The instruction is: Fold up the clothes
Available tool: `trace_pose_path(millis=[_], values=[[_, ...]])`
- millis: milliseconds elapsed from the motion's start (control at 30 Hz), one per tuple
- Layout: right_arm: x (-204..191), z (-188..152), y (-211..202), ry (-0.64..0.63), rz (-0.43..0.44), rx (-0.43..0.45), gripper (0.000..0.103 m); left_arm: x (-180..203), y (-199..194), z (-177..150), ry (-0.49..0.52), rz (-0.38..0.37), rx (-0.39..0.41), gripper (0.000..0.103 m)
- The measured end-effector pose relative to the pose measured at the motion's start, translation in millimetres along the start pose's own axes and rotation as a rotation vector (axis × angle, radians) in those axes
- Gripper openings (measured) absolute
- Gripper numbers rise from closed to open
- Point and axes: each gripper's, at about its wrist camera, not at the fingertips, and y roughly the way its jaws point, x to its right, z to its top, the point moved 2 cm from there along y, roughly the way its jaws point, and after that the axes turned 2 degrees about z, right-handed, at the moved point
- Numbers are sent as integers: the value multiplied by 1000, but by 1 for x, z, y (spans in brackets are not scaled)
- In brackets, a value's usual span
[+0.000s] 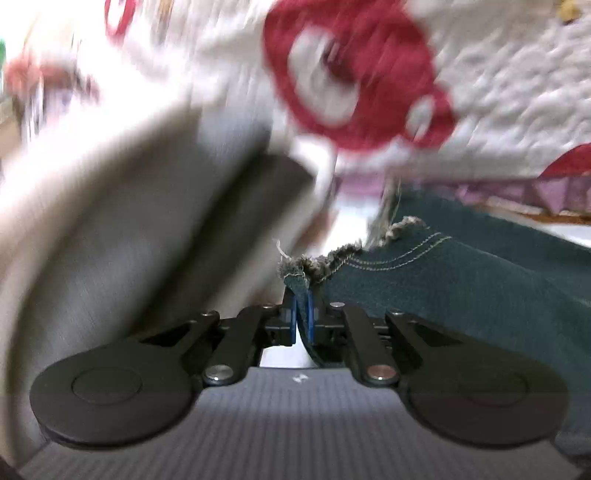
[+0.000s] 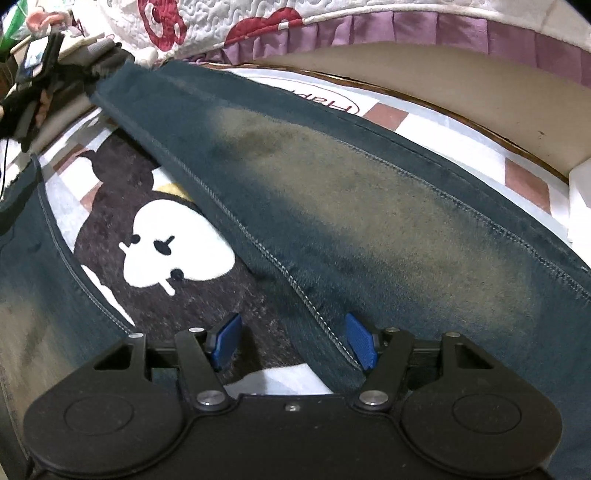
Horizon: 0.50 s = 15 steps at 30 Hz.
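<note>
the left gripper (image 1: 303,314) is pinching the frayed hem of the jeans (image 1: 461,280), its blue pads (image 1: 293,321) pressed almost together with the dark denim edge caught between them. the rest of that view is smeared with blur, though a white quilt (image 1: 498,85) with red flower shapes is showing above the denim, and a pale grey blurred shape is filling the left side; what it is cannot be told. in the right wrist view the right gripper (image 2: 293,341) is standing wide, its blue pads (image 2: 360,341) well apart and pressing on nothing, with the stitched side seam of one jeans leg (image 2: 332,192) running down between them. that leg is stretching from the gripper up toward the top left corner, where the left gripper (image 2: 33,96) is showing beside its far end. the denim is lying over a printed mat (image 2: 177,236) with a white cartoon figure on a dark patch, and a second stretch of the jeans is lying along the left edge. a purple ruffle (image 2: 443,33) is hanging under the quilt at the top.
</note>
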Motion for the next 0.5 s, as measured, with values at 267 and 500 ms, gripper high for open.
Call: trace_pose_path(millis=[267, 500], values=[[-1, -3, -4, 81, 85, 8, 69, -4, 23, -12, 1, 51, -75, 18], [-16, -7, -6, 163, 246, -15, 71, -3, 15, -14, 135, 161, -42, 50]])
